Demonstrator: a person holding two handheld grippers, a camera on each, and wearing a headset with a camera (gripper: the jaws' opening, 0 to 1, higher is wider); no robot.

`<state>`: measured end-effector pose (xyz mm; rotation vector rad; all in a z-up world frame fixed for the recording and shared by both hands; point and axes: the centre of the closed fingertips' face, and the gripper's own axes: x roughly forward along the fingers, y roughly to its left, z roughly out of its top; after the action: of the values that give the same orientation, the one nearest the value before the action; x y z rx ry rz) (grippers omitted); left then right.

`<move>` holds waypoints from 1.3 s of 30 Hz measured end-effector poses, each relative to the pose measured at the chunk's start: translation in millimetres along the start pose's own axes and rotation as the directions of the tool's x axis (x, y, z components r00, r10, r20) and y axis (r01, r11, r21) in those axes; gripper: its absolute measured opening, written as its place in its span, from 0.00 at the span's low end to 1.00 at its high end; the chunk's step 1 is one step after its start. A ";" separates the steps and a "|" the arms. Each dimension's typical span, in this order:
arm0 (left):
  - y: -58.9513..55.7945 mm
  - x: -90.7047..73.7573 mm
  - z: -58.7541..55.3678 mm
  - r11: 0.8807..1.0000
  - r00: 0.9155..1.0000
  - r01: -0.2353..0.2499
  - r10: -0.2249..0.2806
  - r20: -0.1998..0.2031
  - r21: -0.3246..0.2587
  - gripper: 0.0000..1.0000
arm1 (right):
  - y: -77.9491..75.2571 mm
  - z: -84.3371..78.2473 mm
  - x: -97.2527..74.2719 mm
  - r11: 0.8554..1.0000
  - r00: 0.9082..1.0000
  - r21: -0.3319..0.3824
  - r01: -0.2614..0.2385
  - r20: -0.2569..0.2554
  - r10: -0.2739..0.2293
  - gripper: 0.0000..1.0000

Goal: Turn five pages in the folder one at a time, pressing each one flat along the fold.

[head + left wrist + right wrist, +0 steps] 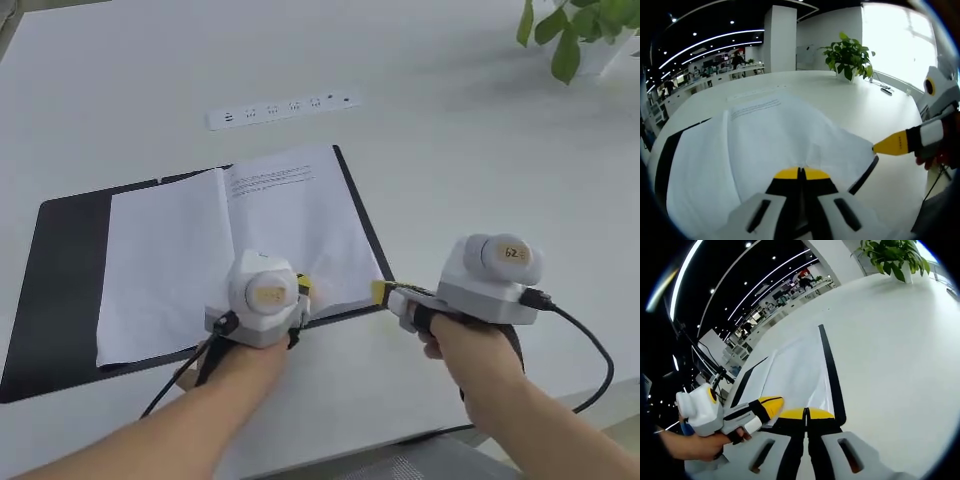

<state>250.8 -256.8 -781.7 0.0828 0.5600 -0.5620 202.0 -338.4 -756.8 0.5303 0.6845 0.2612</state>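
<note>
The folder lies open in the middle of the white table, its black cover spread, with a power strip beyond it at twelve o'clock. White sheets lie on both halves, so some turning looks done (how many of the five, I can't say). The right-hand page bulges beside the fold rather than lying flat, so pressing seems due. The left gripper, jaws clenched together, sits at the folder's six o'clock edge. The right gripper, also clenched, points at the four o'clock corner; whether it pinches a sheet I cannot tell.
</note>
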 end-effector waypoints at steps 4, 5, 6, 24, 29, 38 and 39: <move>-2.0 -6.4 1.1 0.999 0.999 0.028 -0.028 -0.029 0.029 0.03 | 14.7 8.1 -2.3 0.999 0.999 -0.035 -0.028 0.026 0.029 0.00; -1.3 -9.0 1.6 0.999 0.999 0.029 -0.029 -0.029 0.022 0.06 | 18.0 9.6 -2.9 0.999 0.999 -0.040 -0.034 0.030 0.035 0.00; -0.4 -12.1 2.1 0.999 0.999 0.033 -0.032 -0.028 0.017 0.08 | 23.0 10.7 -3.5 0.998 0.999 -0.050 -0.043 0.030 0.044 0.00; 88.2 -137.2 34.8 0.998 0.990 -0.053 0.057 0.130 -0.035 0.27 | 161.6 29.6 7.9 0.942 0.958 -0.205 -0.267 0.049 0.282 0.00; 123.4 -178.1 34.8 0.993 0.979 -0.110 0.116 0.165 -0.044 0.28 | 209.3 19.1 24.7 0.915 0.942 -0.244 -0.322 0.014 0.335 0.00; 161.5 -225.4 26.6 0.980 0.962 -0.184 0.196 0.191 -0.079 0.27 | 257.0 -12.2 52.6 0.885 0.929 -0.284 -0.369 -0.074 0.364 0.00; 163.6 -227.8 25.3 0.978 0.961 -0.188 0.201 0.190 -0.085 0.27 | 259.6 -15.4 54.8 0.883 0.928 -0.285 -0.373 -0.083 0.364 0.00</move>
<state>189.2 -14.1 -653.0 0.0179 0.3710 -0.3543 217.9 -93.6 -654.5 0.3645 0.5525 0.7207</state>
